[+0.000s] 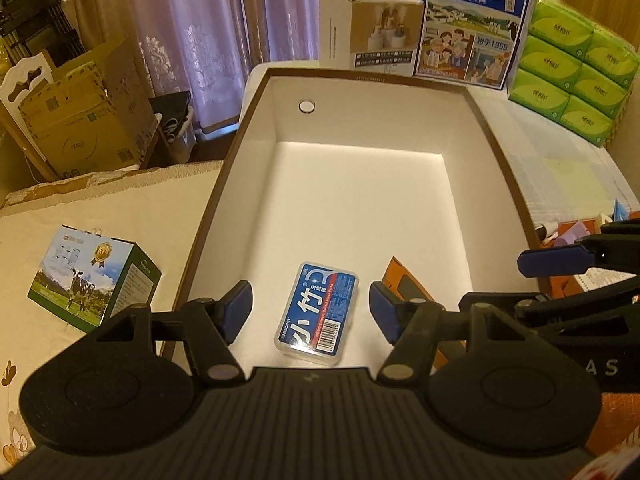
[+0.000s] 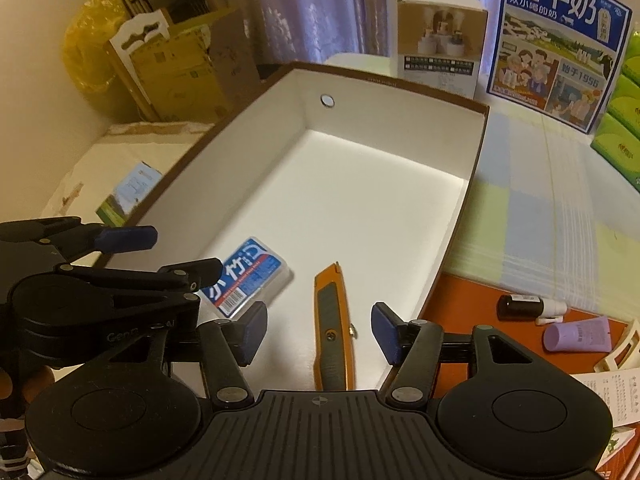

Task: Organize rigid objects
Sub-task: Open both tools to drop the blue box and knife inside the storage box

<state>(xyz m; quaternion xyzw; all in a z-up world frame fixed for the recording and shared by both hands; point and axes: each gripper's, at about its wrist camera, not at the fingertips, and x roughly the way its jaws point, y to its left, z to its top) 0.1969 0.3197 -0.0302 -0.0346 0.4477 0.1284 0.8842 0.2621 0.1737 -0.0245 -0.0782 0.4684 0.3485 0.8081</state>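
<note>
A large open box with white inside walls (image 1: 256,128) and a brown rim lies on the table. On its floor near the front lies a blue dental-floss case (image 1: 316,314). My left gripper (image 1: 310,304) hovers over the case, open, with its pads clear of the case's sides. An orange and grey utility knife (image 2: 332,320) lies flat on the box floor (image 2: 360,208) to the right of the floss case (image 2: 248,276). My right gripper (image 2: 320,328) straddles the knife from above, open and not touching it. Only the knife's orange tip (image 1: 394,270) shows in the left wrist view.
A small milk carton box (image 1: 92,280) sits left of the big box. Behind it stand a white product box (image 1: 368,28), a blue milk case (image 1: 472,24) and green tissue packs (image 1: 572,68). A dark bottle (image 2: 520,306) and purple tube (image 2: 580,334) lie at the right.
</note>
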